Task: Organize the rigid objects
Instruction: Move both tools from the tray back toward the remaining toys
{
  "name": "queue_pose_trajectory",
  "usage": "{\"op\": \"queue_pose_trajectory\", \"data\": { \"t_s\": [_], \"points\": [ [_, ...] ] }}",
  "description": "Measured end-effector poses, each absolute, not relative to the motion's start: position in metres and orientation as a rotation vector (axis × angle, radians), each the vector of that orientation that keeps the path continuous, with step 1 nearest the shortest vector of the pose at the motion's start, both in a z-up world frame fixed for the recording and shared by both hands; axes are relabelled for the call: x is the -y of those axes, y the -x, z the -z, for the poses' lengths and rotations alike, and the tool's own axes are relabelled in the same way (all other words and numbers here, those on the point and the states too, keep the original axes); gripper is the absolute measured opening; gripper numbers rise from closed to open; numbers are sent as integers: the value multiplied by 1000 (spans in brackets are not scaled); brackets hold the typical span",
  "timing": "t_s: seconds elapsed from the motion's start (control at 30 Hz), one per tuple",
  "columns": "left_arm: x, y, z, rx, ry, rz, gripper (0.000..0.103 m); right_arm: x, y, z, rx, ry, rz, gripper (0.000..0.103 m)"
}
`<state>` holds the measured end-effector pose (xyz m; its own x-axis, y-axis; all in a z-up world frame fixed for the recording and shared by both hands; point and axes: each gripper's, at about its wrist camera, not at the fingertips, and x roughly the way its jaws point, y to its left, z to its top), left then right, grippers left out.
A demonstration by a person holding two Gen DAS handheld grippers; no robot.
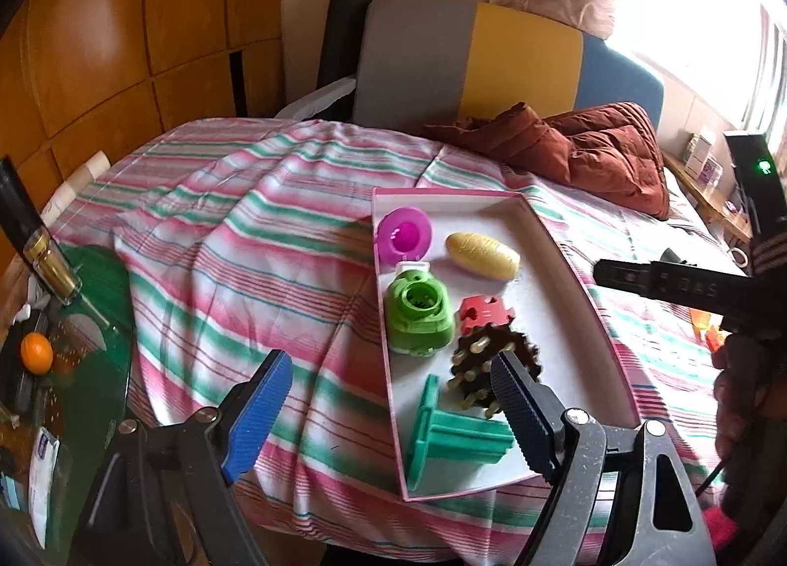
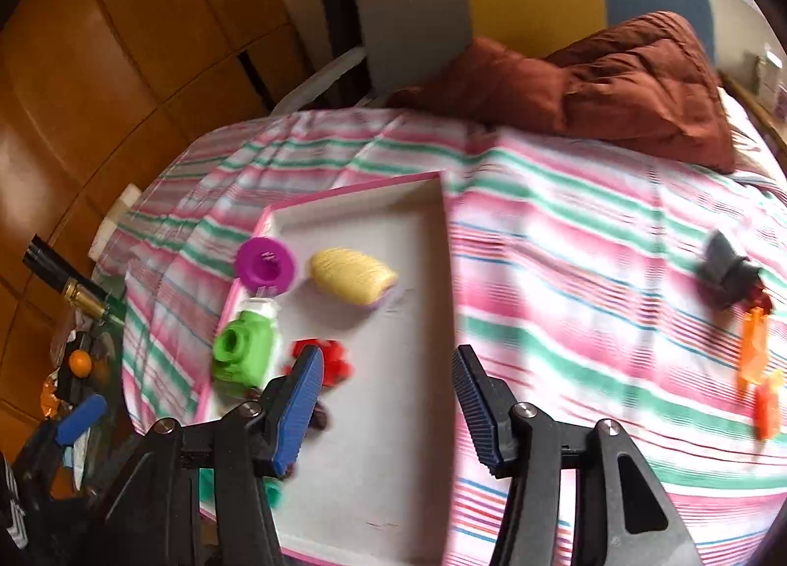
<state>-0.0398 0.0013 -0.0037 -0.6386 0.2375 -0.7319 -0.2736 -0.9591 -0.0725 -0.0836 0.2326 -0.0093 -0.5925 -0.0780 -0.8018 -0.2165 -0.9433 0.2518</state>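
A pink-rimmed white tray lies on the striped bedsheet. It holds a purple cup, a yellow oval, a green camera-shaped toy, a red block, a dark spiky piece and a teal part. My left gripper hangs open and empty over the tray's near left edge. My right gripper is open above the tray's bare floor, holding nothing. A dark grey object and orange pieces lie loose on the sheet to the right.
A brown quilted cover is bunched at the back by the grey, yellow and blue headboard. A green glass side table at the left carries an orange and a dark bottle. A hand shows at the right.
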Motion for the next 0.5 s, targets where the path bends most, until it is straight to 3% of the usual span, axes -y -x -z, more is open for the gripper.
{"op": "queue_pose_trajectory", "data": {
  "t_s": [0.5],
  "points": [
    [-67,32,-9,-190,1080,-2500,83,-371,4,6,-621,1212,-2423,55]
  ]
}}
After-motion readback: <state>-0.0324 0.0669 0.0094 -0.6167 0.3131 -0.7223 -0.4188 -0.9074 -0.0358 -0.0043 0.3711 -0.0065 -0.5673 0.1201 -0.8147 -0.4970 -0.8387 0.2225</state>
